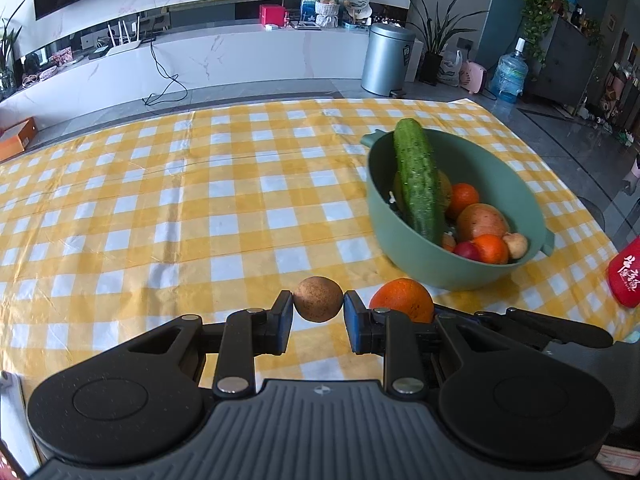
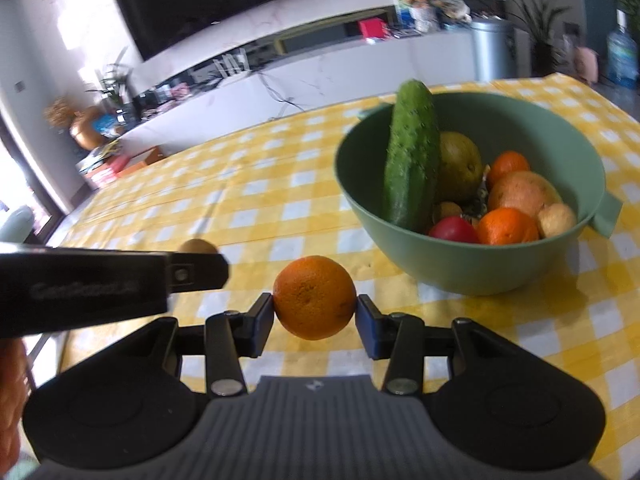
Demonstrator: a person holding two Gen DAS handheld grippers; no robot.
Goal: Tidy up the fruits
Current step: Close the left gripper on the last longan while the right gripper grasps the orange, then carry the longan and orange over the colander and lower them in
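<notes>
My left gripper (image 1: 318, 309) is shut on a small round brown fruit (image 1: 318, 298) above the yellow checked tablecloth (image 1: 160, 200). My right gripper (image 2: 315, 314) is shut on an orange (image 2: 315, 297), which also shows in the left wrist view (image 1: 402, 304) just right of the left gripper. A green bowl (image 1: 460, 268) stands at the right; in the right wrist view the green bowl (image 2: 460, 268) is ahead and right. It holds a cucumber (image 2: 410, 156) leaning on the rim, oranges (image 2: 507, 226), a potato (image 2: 520, 190) and other produce. The brown fruit (image 2: 196, 246) peeks over the left gripper's finger (image 2: 192, 272).
A red pouch (image 1: 628, 276) lies at the table's right edge. Beyond the table's far edge are a white TV cabinet (image 1: 200, 64), a metal bin (image 1: 386, 58) and a water jug (image 1: 508, 74) on the floor.
</notes>
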